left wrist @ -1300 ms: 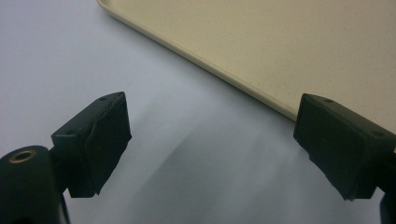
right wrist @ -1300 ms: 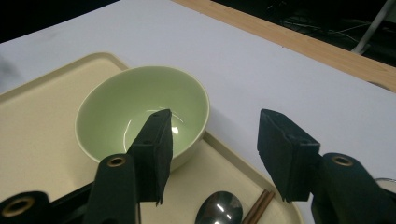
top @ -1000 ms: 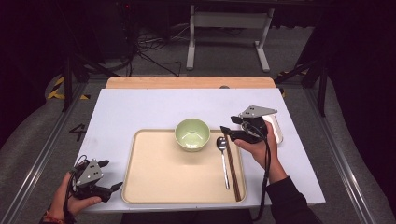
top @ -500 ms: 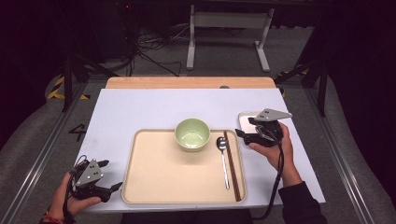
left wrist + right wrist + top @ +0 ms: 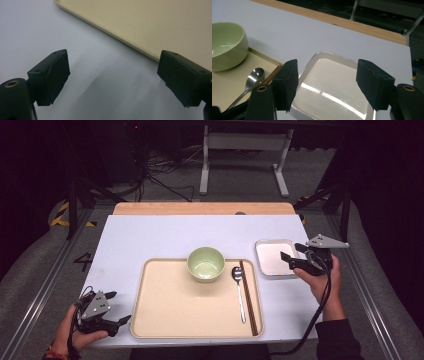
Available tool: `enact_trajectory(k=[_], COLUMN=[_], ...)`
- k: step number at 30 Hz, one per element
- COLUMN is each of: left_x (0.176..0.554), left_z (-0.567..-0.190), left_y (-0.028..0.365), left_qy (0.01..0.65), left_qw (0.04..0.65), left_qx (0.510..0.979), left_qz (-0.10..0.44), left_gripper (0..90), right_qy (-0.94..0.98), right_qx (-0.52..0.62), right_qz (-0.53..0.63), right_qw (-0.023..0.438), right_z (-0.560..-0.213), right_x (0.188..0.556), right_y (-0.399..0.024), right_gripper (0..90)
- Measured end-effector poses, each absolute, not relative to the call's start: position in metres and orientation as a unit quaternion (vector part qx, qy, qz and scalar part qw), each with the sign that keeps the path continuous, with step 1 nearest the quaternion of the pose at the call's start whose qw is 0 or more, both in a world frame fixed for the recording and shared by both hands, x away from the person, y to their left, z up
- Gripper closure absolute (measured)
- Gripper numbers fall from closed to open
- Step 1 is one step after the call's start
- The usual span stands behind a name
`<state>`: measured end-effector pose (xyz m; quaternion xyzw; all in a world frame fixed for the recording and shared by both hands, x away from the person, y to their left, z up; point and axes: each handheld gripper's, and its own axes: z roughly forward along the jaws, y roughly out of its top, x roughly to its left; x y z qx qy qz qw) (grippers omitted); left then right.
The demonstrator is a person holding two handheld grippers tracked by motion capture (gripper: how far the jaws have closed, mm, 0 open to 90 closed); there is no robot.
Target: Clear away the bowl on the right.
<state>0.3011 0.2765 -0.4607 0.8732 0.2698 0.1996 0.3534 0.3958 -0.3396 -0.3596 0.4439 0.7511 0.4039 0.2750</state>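
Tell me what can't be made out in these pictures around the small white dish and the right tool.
- Small white dish: its near edge is hidden behind the right tool in the right gripper view.
- Chopsticks: the right gripper view shows just their tips; one jaw covers the rest.
- Spoon: handle end cut off behind that tool's body.
- Tray: cropped by the left gripper view's frame.

the right gripper (image 5: 290, 260) is hovering at the right, jaws standing apart and just narrowing, nothing between them. the left gripper (image 5: 116, 310) is resting near left, jaws gaping wide.
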Motion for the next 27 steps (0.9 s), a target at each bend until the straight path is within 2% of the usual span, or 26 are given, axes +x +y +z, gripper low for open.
enact_trajectory(k=[7,11,15,19,27], left_x=[0.301,0.302,0.302,0.302,0.303], left_z=[-0.461,-0.461,-0.461,-0.462,-0.462], left_y=[0.277,0.276,0.276,0.276,0.274], left_qy=[0.268,0.266,0.266,0.265,0.267], left_qw=[0.353,0.354,0.354,0.353,0.351], left_qx=[0.874,0.875,0.875,0.876,0.876], left_qz=[0.199,0.197,0.197,0.196,0.195], left_gripper=[11.7,11.7,11.8,11.8,11.8], right_qy=[0.742,0.728,0.722,0.712,0.695], right_qx=[0.481,0.508,0.526,0.557,0.592], right_qz=[0.385,0.387,0.383,0.379,0.376], right_qw=[0.265,0.248,0.236,0.199,0.16], right_z=[-0.374,-0.383,-0.391,-0.41,-0.43], right_x=[0.402,0.407,0.412,0.421,0.429], right_y=[-0.363,-0.376,-0.386,-0.398,-0.41], right_gripper=[41.0,39.3,41.4,46.6,55.1])
